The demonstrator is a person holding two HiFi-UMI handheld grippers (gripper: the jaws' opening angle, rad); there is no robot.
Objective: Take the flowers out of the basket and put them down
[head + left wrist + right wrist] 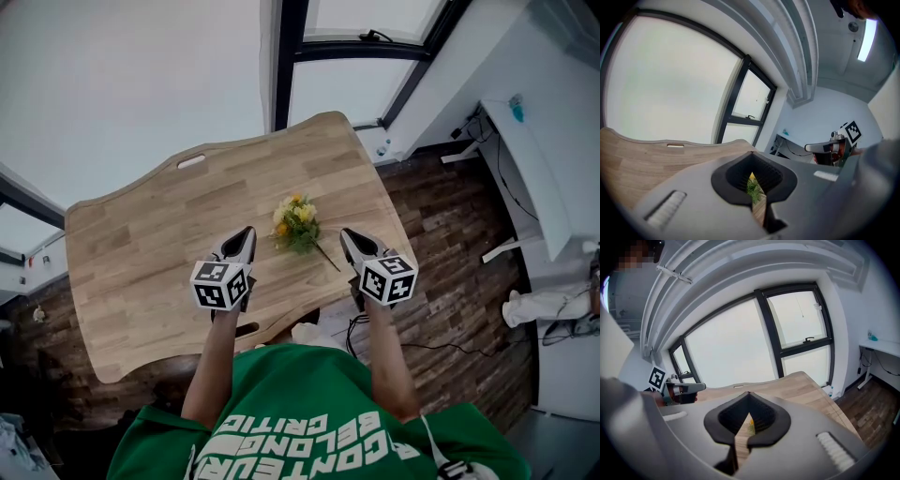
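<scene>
A small bunch of yellow and white flowers with green leaves (296,223) lies on the wooden table (141,244), its stem pointing toward the near right. No basket shows in any view. My left gripper (246,234) hovers just left of the flowers and is shut and empty. My right gripper (348,236) hovers just right of them, also shut with nothing held. In the left gripper view the jaws meet and the flowers (753,188) peek through the slit, with the right gripper (828,148) beyond. In the right gripper view the flowers (751,425) show likewise, with the left gripper (683,390) at the left.
The table has a slot handle (191,161) at its far edge and a cut-out near the person's body. Tall windows (347,66) stand beyond it. A white desk (530,169) with cables stands at the right on dark wood flooring (459,244).
</scene>
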